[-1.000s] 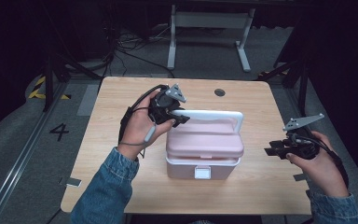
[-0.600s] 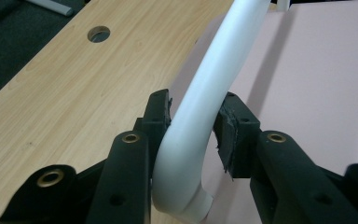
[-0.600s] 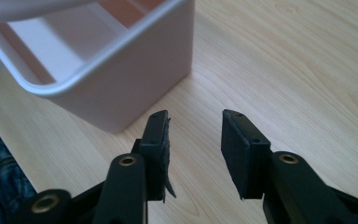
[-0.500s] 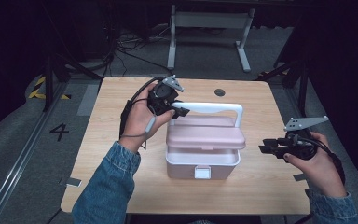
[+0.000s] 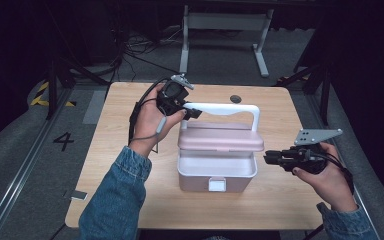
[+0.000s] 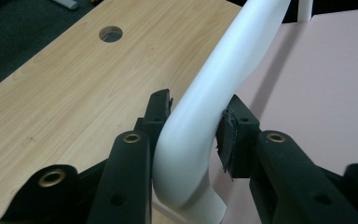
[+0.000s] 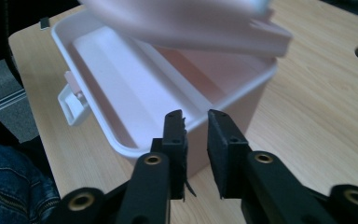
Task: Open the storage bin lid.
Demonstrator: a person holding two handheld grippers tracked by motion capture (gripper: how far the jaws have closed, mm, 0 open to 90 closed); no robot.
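Observation:
A pale pink box [image 5: 217, 175] with a white front latch [image 5: 216, 185] stands mid-table. Its pink lid [image 5: 220, 137] is raised off the base, front edge up, so the white inside shows. My left gripper [image 5: 194, 111] is shut on the left end of the lid's white handle [image 5: 225, 107]. In the left gripper view the handle [image 6: 242, 51] runs between the pads of the left gripper [image 6: 196, 116]. My right gripper [image 5: 269, 159] hovers just right of the box, open by a narrow gap. In the right gripper view the right gripper [image 7: 196, 122] points at the box corner [image 7: 242, 107] under the lid [image 7: 191, 23].
The wooden table [image 5: 130, 200] has a round cable hole [image 5: 236, 99] behind the box. A small dark tab [image 5: 78, 195] lies at the front left edge. A white metal stand [image 5: 225, 30] is on the floor beyond the table.
The left gripper has lifted the handle, and the lid has swung up off the base, showing the inside. The right gripper has edged a little closer to the box.

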